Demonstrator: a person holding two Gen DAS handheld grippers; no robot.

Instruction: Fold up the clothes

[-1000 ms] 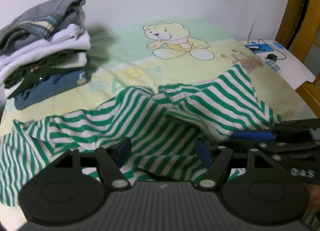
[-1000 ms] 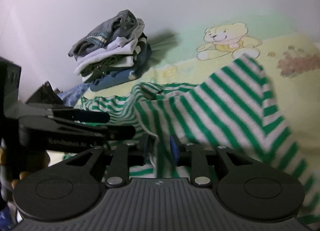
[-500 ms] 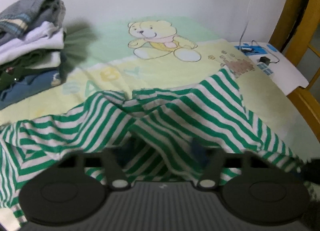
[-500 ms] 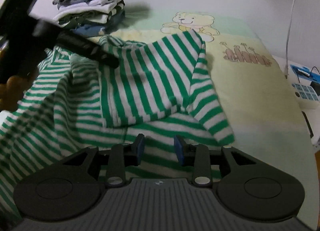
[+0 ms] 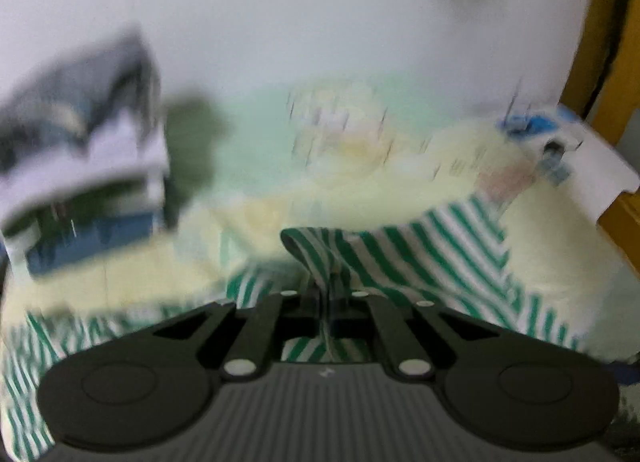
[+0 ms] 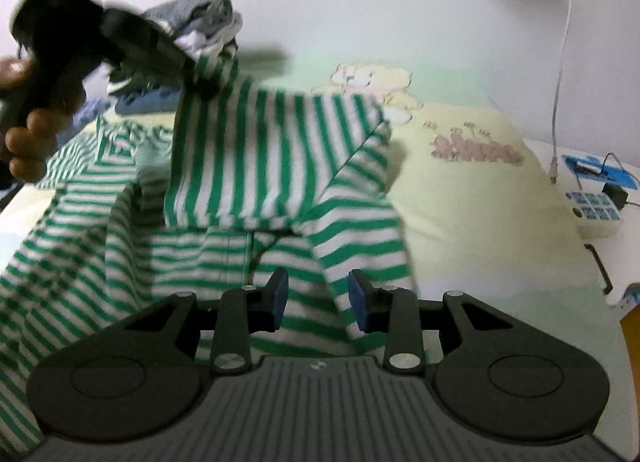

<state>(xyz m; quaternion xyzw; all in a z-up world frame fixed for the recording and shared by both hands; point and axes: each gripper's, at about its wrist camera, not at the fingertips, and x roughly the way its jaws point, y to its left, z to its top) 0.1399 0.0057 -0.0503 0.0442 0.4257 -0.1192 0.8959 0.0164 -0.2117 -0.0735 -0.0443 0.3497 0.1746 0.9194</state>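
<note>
Striped shirt (image 6: 280,150) | soft green-white knit, creased | pinched in left gripper (image 5: 326,294) jaws

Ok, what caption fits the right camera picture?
Left gripper lifts the green-and-white striped cotton shirt over the open right gripper.

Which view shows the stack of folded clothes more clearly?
The right wrist view: the stack of folded clothes is fairly sharp there, though the left tool partly hides it. In the left wrist view it is complete but badly blurred.
</note>
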